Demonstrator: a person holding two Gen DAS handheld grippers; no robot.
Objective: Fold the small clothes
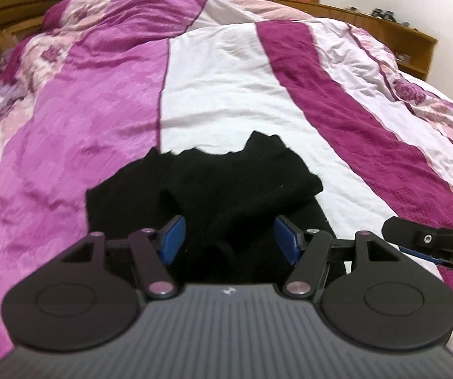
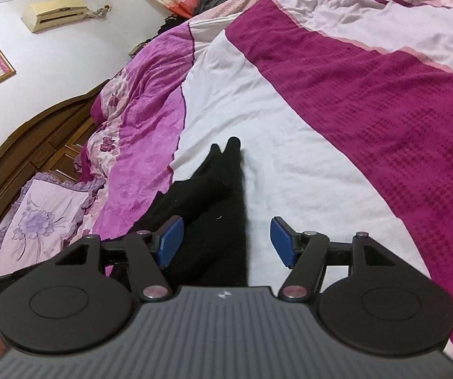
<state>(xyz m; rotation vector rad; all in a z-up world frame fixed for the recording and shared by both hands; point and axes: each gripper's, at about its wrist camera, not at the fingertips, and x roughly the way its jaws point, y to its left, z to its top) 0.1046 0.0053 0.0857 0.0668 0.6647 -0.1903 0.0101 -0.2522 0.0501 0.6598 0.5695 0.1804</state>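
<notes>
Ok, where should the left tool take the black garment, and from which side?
Probably the near hem of the black garment, coming from the near side. It lies flat on the bedspread, and the open left tool already straddles that end.

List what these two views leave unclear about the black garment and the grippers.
- Black garment: its near edge is hidden behind the left gripper body in the left wrist view; what kind of garment it is cannot be told.
- Right gripper: the right wrist view cuts off the garment's near end too.
- Neither view shows whether the blue pads touch fabric.
</notes>
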